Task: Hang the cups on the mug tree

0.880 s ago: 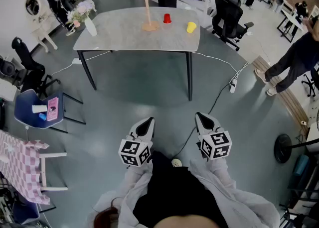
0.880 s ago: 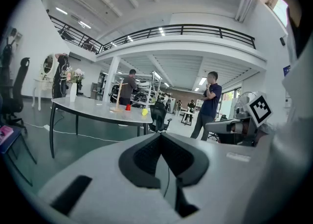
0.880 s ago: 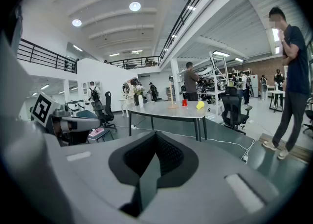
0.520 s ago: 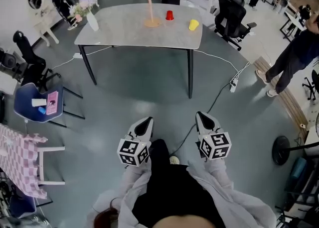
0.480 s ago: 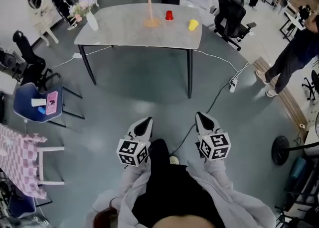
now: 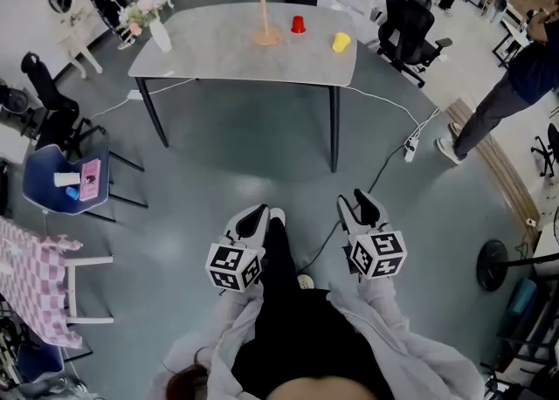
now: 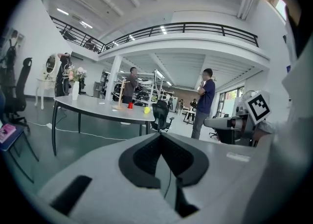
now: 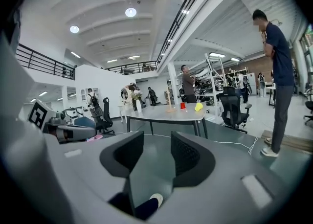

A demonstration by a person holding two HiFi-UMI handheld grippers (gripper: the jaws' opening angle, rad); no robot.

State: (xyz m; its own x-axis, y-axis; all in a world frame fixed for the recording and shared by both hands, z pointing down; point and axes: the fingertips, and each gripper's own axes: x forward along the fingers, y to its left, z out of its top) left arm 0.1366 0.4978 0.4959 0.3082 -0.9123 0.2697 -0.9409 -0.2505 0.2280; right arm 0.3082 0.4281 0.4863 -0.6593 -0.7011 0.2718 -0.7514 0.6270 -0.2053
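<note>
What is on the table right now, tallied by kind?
Cups: 2, the red cup and the yellow cup
Mug tree: 1
Vase of flowers: 1
Total: 4

Grey table (image 6: 218,53) w/ flower vase (image 6: 160,37) at its left corner. Black office chair (image 6: 409,27) just right of table. Blue chair (image 6: 44,190) at left, power strip (image 6: 408,150) on floor (image 6: 244,158), person (image 6: 505,94) far right.
</note>
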